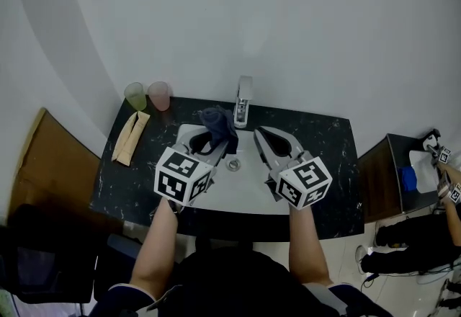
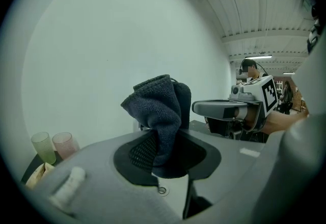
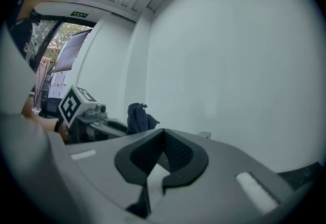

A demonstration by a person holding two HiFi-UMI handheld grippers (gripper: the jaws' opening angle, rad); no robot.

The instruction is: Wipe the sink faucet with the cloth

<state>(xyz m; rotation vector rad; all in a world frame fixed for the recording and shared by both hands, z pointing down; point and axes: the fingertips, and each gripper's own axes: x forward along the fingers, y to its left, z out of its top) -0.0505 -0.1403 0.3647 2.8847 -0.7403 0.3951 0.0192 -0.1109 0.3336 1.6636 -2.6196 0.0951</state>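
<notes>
A dark blue cloth (image 1: 217,123) is bunched between the jaws of my left gripper (image 1: 213,134), which is shut on it above the white sink (image 1: 245,189). In the left gripper view the cloth (image 2: 160,116) stands up from the jaws in a thick fold. The chrome faucet (image 1: 243,101) rises at the back of the sink, just right of the cloth. My right gripper (image 1: 267,137) hovers over the sink's right half with its jaws shut and nothing in them. From the right gripper view, the cloth (image 3: 138,117) and the left gripper (image 3: 97,121) show to the left.
A black speckled counter (image 1: 328,157) surrounds the sink. Two tumblers, green (image 1: 135,96) and pink (image 1: 159,95), stand at its back left, with a folded beige towel (image 1: 130,137) in front of them. A white wall rises behind. A dark cabinet (image 1: 403,171) sits to the right.
</notes>
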